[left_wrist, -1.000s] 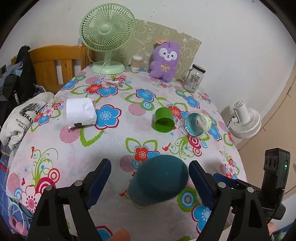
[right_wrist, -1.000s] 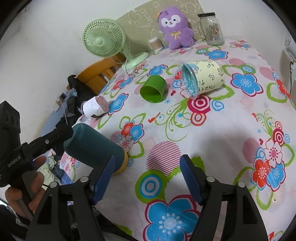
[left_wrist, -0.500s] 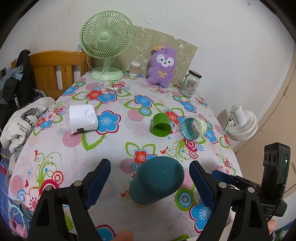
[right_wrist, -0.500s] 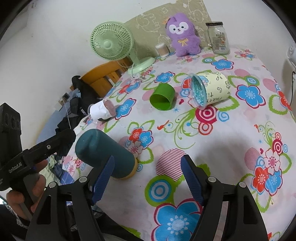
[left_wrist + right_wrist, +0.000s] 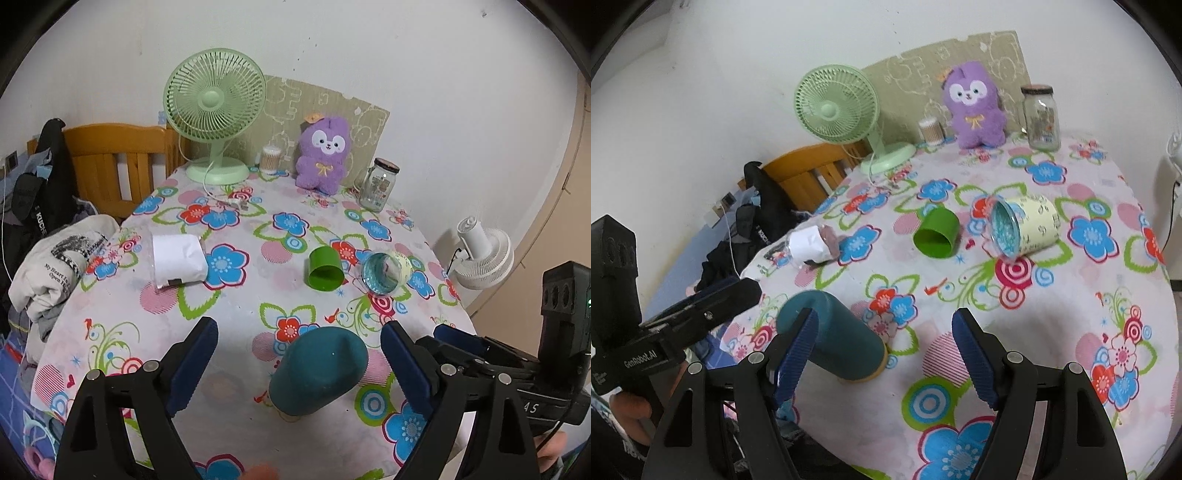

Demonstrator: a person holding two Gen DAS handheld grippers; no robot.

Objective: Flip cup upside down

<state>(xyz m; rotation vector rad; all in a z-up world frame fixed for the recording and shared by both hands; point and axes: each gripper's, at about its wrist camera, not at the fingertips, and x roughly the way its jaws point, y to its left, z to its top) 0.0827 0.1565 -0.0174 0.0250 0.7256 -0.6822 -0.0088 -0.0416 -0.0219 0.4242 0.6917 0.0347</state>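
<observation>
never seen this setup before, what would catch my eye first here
Probably the loud floral tablecloth and the dark teal cup near its front edge, sitting mouth down and leaning, between the open left gripper fingers. Next, the mint green fan and purple plush toy at the back by the wall.

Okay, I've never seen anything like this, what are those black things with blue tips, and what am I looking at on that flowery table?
No robot here: a person holds one pair of tongs in each hand, each with a camera looking along its blue tips. One picture is from the left tongs, one from the right tongs. Both are open and hold nothing. On the table a teal cup is tipped over, and further back a green cup and a pale patterned cup lie on their sides.
</observation>
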